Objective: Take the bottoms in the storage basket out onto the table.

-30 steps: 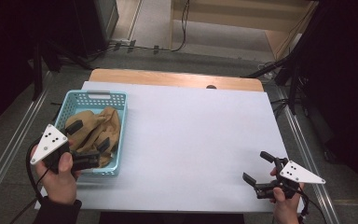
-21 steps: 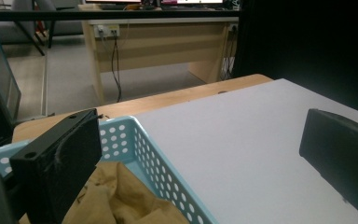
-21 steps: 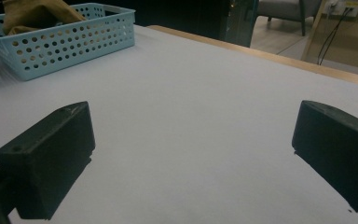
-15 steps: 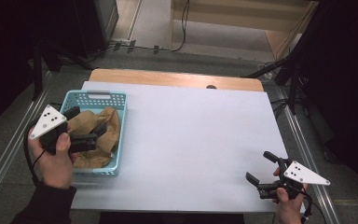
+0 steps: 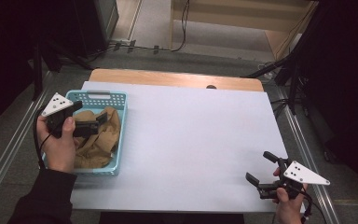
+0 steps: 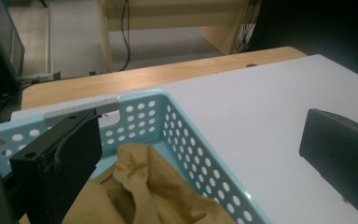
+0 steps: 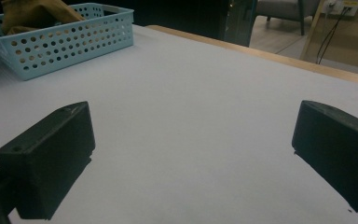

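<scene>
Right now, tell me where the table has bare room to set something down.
Bare: the white table from the blue basket across to the right gripper. Crowded: the basket, full of brown cloth, with the left gripper over it.

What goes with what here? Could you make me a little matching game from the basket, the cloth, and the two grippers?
Things:
1. basket
2. cloth
3. left gripper
4. right gripper

Descriptions:
A. open, low over the bare white table near the person's edge
B. tan, crumpled
C. light blue, full of holes
D. open, above the basket

Pairs: 1-C, 2-B, 3-D, 4-A
</scene>
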{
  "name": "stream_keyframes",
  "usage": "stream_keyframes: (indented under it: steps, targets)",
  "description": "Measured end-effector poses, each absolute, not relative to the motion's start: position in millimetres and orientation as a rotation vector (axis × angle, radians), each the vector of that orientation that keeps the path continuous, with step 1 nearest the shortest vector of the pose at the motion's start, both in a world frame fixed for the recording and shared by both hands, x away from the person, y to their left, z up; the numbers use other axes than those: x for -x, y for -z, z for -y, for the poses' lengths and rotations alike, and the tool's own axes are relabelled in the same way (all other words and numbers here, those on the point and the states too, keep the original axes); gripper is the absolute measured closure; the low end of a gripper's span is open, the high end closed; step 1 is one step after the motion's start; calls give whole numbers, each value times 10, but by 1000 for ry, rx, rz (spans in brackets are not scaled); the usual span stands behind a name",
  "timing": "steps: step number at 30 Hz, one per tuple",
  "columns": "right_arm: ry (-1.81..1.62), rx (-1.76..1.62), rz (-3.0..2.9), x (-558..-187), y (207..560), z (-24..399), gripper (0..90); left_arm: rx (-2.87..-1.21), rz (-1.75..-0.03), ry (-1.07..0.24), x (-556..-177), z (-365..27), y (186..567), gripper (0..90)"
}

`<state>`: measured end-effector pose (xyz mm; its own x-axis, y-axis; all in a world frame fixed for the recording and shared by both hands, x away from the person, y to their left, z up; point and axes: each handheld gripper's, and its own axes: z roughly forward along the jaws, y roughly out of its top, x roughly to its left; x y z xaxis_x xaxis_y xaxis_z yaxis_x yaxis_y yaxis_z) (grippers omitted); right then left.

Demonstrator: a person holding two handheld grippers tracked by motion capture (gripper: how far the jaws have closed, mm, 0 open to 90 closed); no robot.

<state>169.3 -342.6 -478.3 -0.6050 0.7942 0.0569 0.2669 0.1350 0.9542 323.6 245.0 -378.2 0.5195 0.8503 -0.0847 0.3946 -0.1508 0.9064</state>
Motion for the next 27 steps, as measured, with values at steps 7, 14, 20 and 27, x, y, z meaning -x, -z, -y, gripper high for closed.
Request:
stream_keyframes:
  steps: [7,14,20,27]
  targets:
    - [-1479,-1017,-1950,-1696,4786,3436,0,-1824,-1149,-505,-3381,-2553,3945,0]
    - [-1479,-1018,-1956,-1698,4791,3422,0,-1857,-1234,-465,-3440,-2645,4123,0]
    - [-1478,-1016,-1959,-1703,4795,3420,0,-1886,-1273,-420,-3482,-2674,4222,0]
    - [-1477,-1016,-1963,-1704,4797,3422,0,-1955,-1325,-365,-3562,-2641,4303,0]
